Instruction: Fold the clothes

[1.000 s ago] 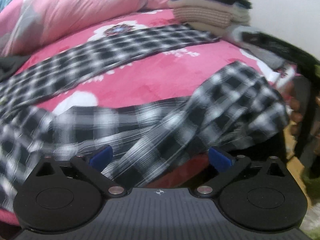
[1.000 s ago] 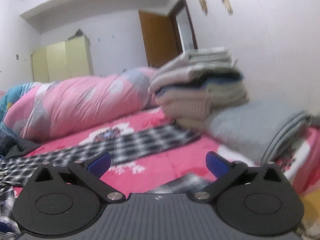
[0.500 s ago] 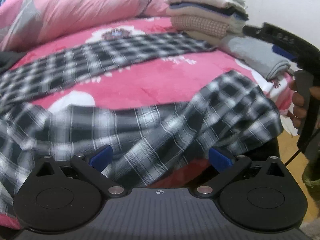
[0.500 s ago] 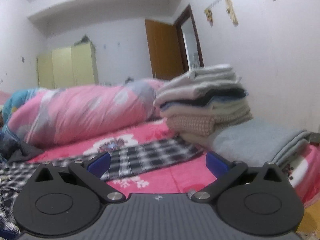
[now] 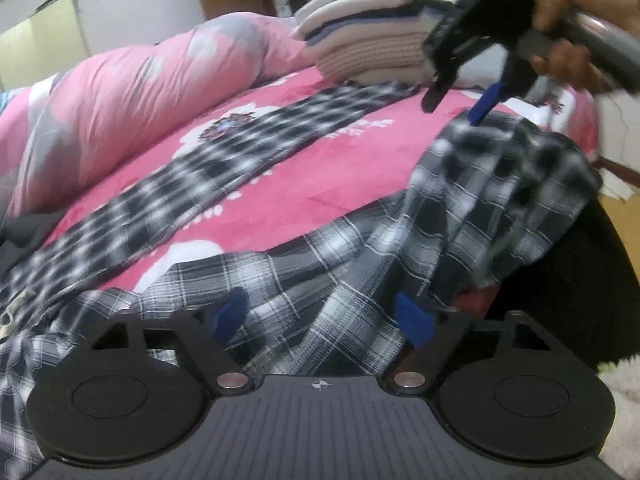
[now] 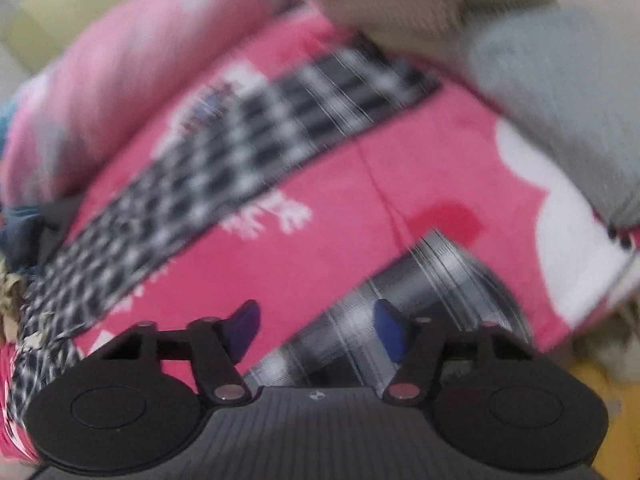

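A pink bedspread [image 5: 320, 184] was seen under a black-and-white plaid garment [image 5: 460, 216], whose long axis ran from the near left edge of the bedspread toward its far right corner. One leg [image 6: 224, 168] was laid flat further back on the bedspread. Heavy blur marked the right wrist view. Only the left view showed the folded stack [image 5: 372, 40]. The left gripper [image 5: 324, 316] was parted around plaid cloth; the right gripper [image 6: 316, 332] was parted, above the cloth's end.

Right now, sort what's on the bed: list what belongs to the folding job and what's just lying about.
In the job:
- black-and-white plaid garment
- left hand-held gripper
- right hand-held gripper

Lying about:
- stack of folded beige and blue clothes
- rolled pink floral quilt
- folded grey cloth
- pink floral bedsheet
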